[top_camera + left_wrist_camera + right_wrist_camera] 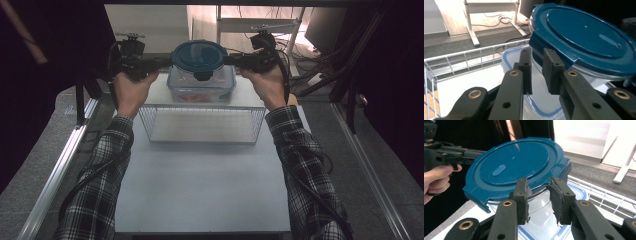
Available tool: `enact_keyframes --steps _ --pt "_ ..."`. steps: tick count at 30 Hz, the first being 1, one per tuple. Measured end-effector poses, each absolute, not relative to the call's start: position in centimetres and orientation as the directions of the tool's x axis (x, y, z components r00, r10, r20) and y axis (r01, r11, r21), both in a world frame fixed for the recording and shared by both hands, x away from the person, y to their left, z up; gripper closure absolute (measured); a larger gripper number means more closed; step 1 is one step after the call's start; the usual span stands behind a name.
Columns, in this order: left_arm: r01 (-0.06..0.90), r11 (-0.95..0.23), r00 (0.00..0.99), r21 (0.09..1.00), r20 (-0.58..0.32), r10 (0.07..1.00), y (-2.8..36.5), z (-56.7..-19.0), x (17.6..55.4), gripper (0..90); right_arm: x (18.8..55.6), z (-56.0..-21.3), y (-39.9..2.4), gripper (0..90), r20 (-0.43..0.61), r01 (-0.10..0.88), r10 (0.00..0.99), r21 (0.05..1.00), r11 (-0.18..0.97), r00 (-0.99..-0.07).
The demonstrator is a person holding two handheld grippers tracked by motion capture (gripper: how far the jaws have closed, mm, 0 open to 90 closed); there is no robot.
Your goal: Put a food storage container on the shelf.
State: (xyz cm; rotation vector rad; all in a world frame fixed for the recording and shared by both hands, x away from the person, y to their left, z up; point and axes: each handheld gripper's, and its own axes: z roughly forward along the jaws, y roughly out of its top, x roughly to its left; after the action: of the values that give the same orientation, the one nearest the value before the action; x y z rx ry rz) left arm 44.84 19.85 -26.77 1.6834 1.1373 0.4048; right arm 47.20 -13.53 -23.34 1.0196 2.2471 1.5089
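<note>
So the round container (pixel 200 62) with the dark blue lid (pixel 199 54) is up in the air right over the clear rectangular box (pixel 201 86), which sits on the white tabletop (pixel 200 175) just behind the wire basket (pixel 200 122). Being round, it has no real long axis; the lid faces up and sits roughly level in the high view, with one latch tab pointing toward the person and others sticking out to the sides. The left claw (pixel 162 62) comes in from the left of the box and the right claw (pixel 232 60) from the right, each at a side tab, so the container hangs between them. In the left gripper view the jaws reach the lid's tab (pixel 554 47) with a narrow gap left, and whether the pads actually pinch it, I can't tell. Same for the right claw: jaws narrowly apart under the lid edge. The body is clear glass or plastic, the lid glossy with a raised ring.
</note>
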Motion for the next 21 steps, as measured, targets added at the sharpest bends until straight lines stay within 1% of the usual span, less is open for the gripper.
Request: enact_keyframes --steps 3,6,9,10,13,17,21 --pt "0.487 -0.039 0.499 0.872 -0.242 0.833 19.8 -26.6 44.7 77.3 47.0 -23.4 -13.6 66.1 0.164 0.407 0.667 0.885 0.226 -0.727" --pt "0.487 -0.038 0.527 0.873 -0.258 0.81 20.1 -26.7 43.9 75.9 46.8 -23.4 -13.8 66.2 0.149 0.397 0.669 0.887 0.235 -0.728" --pt "0.486 -0.05 0.554 0.872 -0.263 0.79 20.0 -27.3 42.9 77.0 46.9 -23.5 -14.2 70.3 0.158 0.399 0.671 0.889 0.222 -0.725" --pt "0.486 -0.048 0.561 0.872 -0.269 0.783 20.0 -27.4 42.8 77.7 46.8 -23.7 -14.3 73.0 0.161 0.403 0.671 0.888 0.221 -0.724" --pt "0.489 -0.028 0.579 0.872 -0.301 0.758 19.9 -27.7 42.7 78.1 46.7 -23.9 -14.1 75.7 0.153 0.404 0.672 0.885 0.233 -0.724" --pt "0.486 -0.029 0.611 0.874 -0.315 0.726 19.7 -27.7 42.3 78.6 46.5 -24.0 -13.8 77.0 0.136 0.395 0.67 0.884 0.251 -0.73" --pt "0.484 -0.047 0.635 0.874 -0.314 0.706 19.4 -27.9 41.9 78.5 46.5 -24.0 -13.9 77.1 0.143 0.398 0.667 0.884 0.246 -0.731"
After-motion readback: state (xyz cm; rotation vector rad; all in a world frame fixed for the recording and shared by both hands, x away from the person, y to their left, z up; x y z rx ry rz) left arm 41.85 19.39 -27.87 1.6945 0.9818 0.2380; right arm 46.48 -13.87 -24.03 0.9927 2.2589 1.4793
